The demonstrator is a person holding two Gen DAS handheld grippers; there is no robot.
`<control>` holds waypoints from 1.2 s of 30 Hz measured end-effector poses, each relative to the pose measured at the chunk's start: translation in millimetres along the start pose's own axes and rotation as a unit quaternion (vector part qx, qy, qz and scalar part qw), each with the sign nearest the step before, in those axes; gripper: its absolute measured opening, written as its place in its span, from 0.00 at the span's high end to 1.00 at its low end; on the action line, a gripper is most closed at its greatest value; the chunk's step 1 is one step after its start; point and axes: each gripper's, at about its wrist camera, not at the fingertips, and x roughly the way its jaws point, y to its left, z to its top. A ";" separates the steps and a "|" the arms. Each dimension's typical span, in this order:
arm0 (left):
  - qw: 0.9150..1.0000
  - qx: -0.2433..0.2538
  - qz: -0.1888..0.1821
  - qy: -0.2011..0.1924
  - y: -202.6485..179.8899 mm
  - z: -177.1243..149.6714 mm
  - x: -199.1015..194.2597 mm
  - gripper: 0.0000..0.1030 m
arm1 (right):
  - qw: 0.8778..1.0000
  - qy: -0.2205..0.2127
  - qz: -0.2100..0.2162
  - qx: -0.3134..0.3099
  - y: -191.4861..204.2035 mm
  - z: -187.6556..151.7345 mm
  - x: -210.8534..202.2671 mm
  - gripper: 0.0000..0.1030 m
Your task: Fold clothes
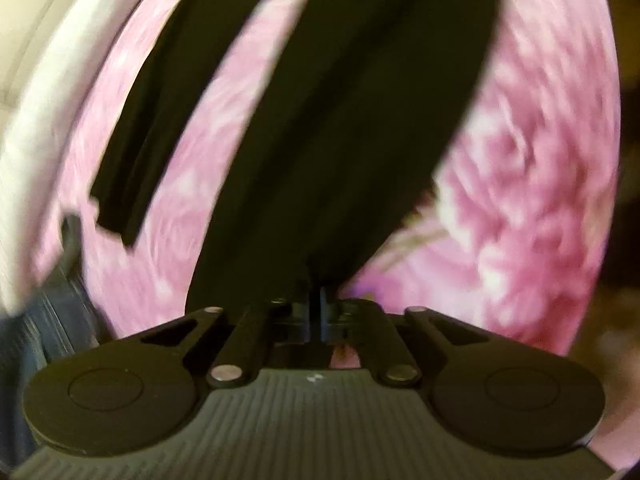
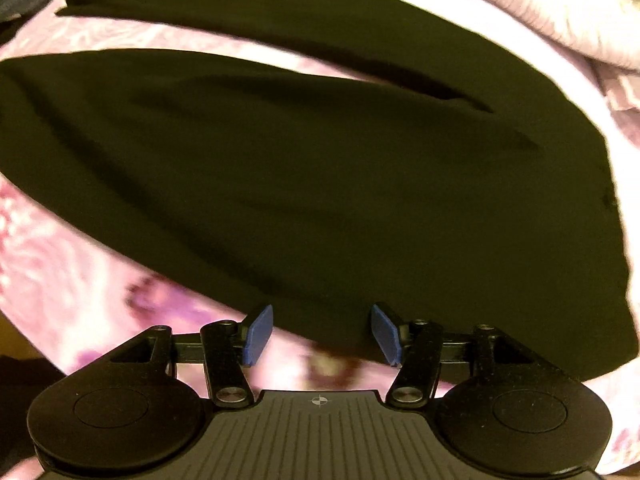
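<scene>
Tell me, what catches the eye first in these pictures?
A big black garment lies spread across a pink flowered bedspread and fills both views. The left gripper has pinched a bit of it; the right gripper hangs open over its near edge. Pale folded cloth lies at the far right.

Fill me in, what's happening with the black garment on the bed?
A person with a handheld gripper in each hand is folding a black garment spread on a pink floral bedspread. The left gripper is shut on a bunched edge of the cloth. The right gripper is open, its blue pads poised over another edge, nothing pinched yet. A pale pink knit lies beyond the garment. The fold itself isn't made yet.
</scene>
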 end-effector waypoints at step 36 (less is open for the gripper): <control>0.775 -0.586 -0.228 0.069 69.7 -134.4 -10.3 1.00 | 0.951 0.044 -0.042 0.303 -148.0 -65.5 -14.8 0.40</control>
